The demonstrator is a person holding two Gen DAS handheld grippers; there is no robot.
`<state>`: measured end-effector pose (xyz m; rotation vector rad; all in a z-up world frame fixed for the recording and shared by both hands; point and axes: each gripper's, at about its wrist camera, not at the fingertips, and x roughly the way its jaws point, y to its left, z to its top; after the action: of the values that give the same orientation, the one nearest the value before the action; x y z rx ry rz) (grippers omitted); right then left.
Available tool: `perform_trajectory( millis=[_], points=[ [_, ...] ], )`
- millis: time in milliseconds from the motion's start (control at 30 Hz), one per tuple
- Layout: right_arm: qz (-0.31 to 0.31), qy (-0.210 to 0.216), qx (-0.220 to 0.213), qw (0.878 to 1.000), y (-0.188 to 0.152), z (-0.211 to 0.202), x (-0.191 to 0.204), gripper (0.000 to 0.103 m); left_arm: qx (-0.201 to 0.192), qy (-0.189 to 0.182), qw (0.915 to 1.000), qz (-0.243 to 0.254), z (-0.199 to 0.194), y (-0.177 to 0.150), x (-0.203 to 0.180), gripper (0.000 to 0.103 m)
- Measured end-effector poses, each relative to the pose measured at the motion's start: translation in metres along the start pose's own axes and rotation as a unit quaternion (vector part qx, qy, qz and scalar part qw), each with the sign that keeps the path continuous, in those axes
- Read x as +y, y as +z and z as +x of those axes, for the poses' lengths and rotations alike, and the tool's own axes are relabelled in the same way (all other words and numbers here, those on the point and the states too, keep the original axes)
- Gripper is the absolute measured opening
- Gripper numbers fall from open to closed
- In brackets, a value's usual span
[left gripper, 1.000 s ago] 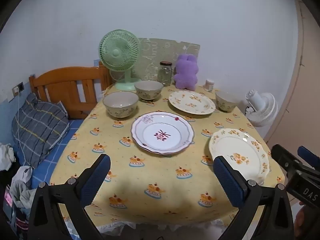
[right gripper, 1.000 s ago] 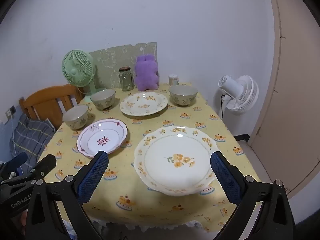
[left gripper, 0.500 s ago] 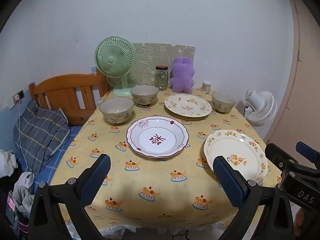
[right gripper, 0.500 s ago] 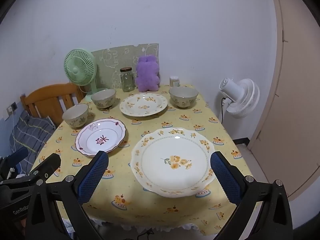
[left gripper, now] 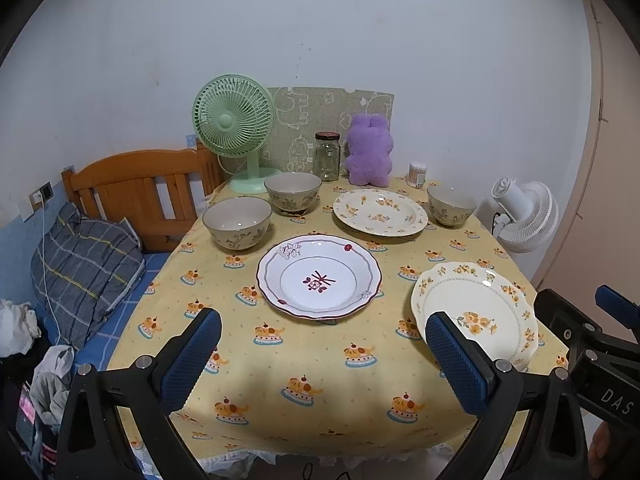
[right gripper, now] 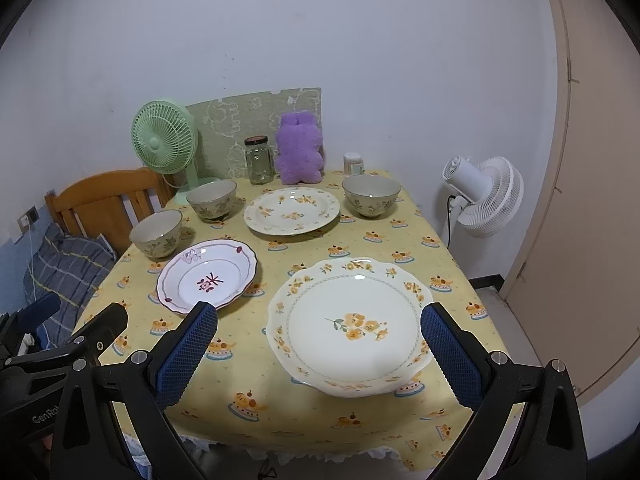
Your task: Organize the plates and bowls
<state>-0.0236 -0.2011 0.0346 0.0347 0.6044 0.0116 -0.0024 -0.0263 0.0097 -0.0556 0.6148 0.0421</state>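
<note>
Nothing stacked yet. Left tongs (left gripper: 320, 354) and right tongs (right gripper: 318, 350) hung wide open, empty, short of bench (right gripper: 256, 368). Big floral plate (right gripper: 350, 324) lay nearest, 12 o'clock of right tongs. Next probably: pinch its rim.

Each gripper, left gripper (left gripper: 320, 364) and right gripper (right gripper: 318, 356), has two black angular fingers with blue cross-hatched pads (left gripper: 191, 358), silver screws at the joints, and partial white lettering on its black body.
</note>
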Motion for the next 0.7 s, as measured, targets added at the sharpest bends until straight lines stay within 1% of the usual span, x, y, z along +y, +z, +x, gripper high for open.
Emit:
perform_trajectory(
  millis=[700],
  points=[
    [0.014,0.000,0.005,1.000,0.004,0.004,-0.011,0.102,0.001,-0.006,1.0000,0.003,0.002,0.000,-0.007,0.102]
  ],
)
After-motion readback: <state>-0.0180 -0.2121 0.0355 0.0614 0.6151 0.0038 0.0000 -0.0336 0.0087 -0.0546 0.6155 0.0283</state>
